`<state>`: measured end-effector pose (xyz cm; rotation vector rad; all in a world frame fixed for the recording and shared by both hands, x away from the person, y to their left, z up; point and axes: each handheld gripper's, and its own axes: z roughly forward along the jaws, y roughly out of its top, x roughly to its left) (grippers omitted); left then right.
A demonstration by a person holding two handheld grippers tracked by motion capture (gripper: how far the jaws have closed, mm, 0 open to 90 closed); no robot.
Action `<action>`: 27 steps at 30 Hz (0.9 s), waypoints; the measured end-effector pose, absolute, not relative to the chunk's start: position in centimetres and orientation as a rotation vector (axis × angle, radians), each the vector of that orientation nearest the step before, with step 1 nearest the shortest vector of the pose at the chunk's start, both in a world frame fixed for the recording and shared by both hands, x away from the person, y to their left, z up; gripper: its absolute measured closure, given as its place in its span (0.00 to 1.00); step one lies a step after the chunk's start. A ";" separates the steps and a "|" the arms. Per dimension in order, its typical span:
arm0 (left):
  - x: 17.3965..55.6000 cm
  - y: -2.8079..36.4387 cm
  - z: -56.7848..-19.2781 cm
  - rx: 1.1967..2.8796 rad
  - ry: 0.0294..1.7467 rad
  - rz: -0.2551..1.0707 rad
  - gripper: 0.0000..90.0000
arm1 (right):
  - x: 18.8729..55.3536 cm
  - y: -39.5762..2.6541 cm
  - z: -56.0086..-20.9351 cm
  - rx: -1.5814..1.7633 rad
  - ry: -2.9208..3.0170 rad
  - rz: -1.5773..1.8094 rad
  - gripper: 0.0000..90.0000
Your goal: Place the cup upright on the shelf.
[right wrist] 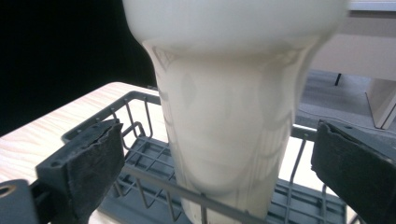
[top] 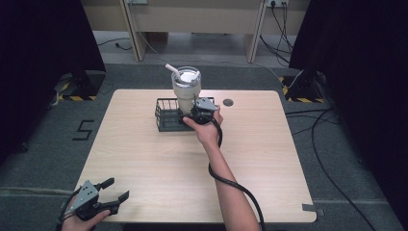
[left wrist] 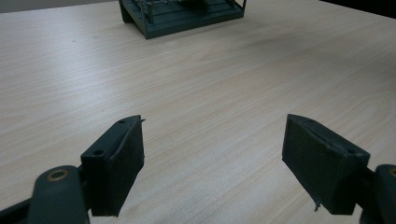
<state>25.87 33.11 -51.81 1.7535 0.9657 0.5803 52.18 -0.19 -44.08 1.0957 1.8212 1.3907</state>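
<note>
A tall cream tumbler [top: 186,89] with a clear lid and a pale straw [top: 172,69] stands upright inside a dark wire basket [top: 166,115], which sits on the far middle of the wooden counter [top: 144,159]; the basket serves here as the landmark. The tumbler's narrow foot rests on the basket's floor at the basket's right end, so the low wire walls keep it from sliding, while the wide upper body rises well above the rim. The right gripper [top: 199,113] is at the basket's near right corner, held level and aimed at the tumbler's lower, slimmer part, which looks like the sensible place to take it since the upper body is too broad. In the right gripper view its jaws stand wide, one pad [right wrist: 100,161] to each side of the tumbler [right wrist: 224,140] with a gap showing on both sides, so nothing is gripped; whether this is an approach or a release cannot be told from these pictures. The left gripper [top: 103,195] lies well away from the basket, at the counter's near left corner, apparently parked out of the way. Its jaws are also spread wide over bare wood, and in the left gripper view the basket [left wrist: 182,16] appears far ahead of them.
</note>
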 end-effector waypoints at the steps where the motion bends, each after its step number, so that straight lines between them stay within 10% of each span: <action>1: 25.9 33.1 -51.8 1.753 0.966 0.580 0.23 | 52.2 -0.2 -44.1 1.096 1.821 1.391 0.04; 27: 25.9 33.0 -51.9 1.755 0.969 0.588 0.22 | 46.7 -4.6 -43.5 1.094 1.857 1.408 0.07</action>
